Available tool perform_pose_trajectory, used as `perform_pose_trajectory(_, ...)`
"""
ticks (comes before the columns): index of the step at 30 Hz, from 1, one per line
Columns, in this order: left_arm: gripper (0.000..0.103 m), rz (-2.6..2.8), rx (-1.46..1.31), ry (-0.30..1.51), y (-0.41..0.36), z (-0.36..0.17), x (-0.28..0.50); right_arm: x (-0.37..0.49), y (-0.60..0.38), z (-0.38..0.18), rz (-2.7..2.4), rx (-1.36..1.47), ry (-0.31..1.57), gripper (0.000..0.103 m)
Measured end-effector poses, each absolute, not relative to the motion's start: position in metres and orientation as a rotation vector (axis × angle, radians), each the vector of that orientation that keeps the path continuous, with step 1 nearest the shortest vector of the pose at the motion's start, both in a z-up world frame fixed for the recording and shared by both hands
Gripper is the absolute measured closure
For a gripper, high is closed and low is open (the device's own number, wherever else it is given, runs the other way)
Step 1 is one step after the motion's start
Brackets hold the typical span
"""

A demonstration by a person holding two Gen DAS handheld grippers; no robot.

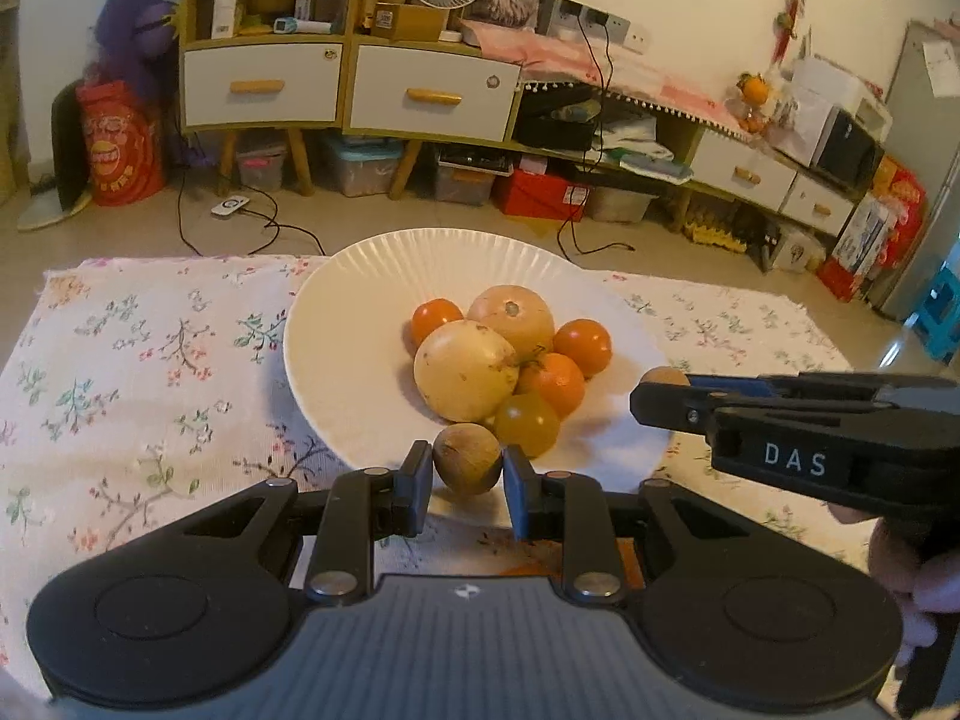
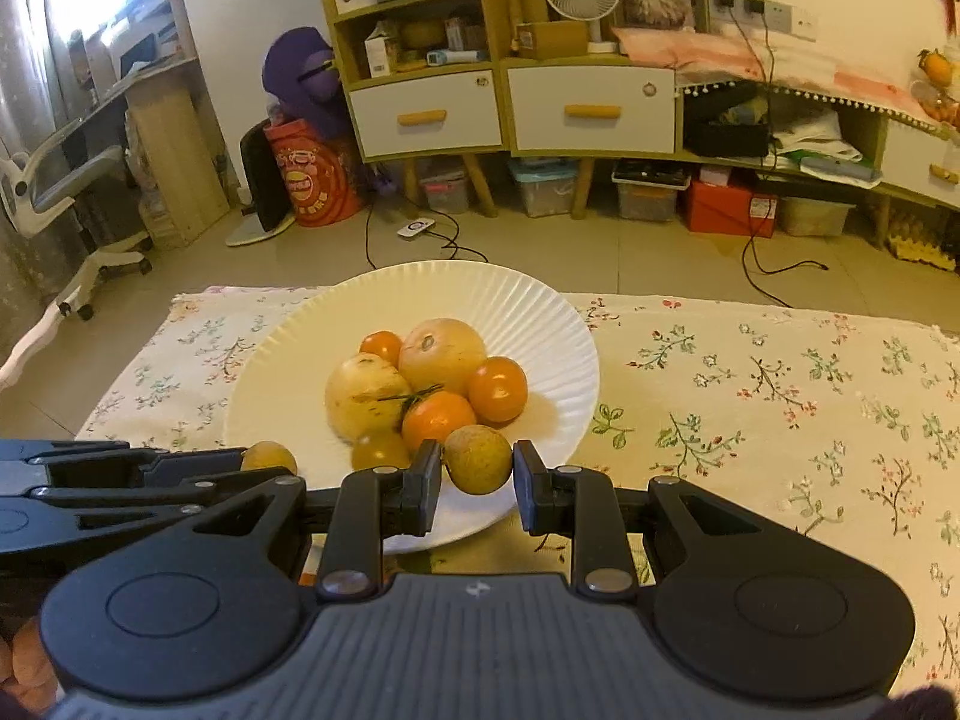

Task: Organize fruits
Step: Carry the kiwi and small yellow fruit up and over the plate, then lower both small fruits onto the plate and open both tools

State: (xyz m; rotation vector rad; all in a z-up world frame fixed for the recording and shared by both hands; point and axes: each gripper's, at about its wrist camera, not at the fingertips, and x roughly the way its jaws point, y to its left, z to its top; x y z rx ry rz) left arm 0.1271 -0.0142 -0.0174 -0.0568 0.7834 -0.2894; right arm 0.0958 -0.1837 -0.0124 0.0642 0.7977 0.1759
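A white fluted plate (image 1: 336, 324) (image 2: 540, 312) on the floral cloth holds a pile of fruit: two large pale yellow fruits (image 1: 465, 369) (image 2: 441, 354) and several small orange ones (image 1: 582, 345) (image 2: 497, 389). My left gripper (image 1: 467, 471) is shut on a small round brown fruit (image 1: 467, 457) over the plate's near rim. My right gripper (image 2: 477, 471) is shut on a similar yellowish-brown fruit (image 2: 478, 459), also above the near rim. Each gripper shows in the other's view, the right gripper (image 1: 657, 390) with its fruit (image 1: 665, 374), the left gripper (image 2: 255, 462) with its fruit (image 2: 270, 456).
The floral cloth (image 1: 150, 372) (image 2: 780, 396) covers the table on both sides of the plate. Beyond the far edge is a tiled floor with cables, a shelf unit with white drawers (image 1: 432, 96), storage boxes and an office chair (image 2: 66, 192).
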Motion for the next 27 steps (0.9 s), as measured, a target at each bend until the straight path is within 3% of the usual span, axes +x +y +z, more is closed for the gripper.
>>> perform_pose_trajectory(19, 0.102, -0.291, 0.013, 0.774, -0.022, -0.023, 0.138, 0.114, -0.183, -0.025, 0.176, 0.019, 0.820, 0.080)
perform_pose_trajectory(24, 0.092, -0.293, 0.016, 0.774, -0.021, -0.022, 0.139, 0.112, -0.185, -0.024, 0.173, 0.026, 0.816, 0.077)
perform_pose_trajectory(27, 0.079, -0.282, 0.028, 0.771, -0.022, -0.020, 0.137, 0.112, -0.188, -0.022, 0.178, 0.047, 0.817, 0.063)
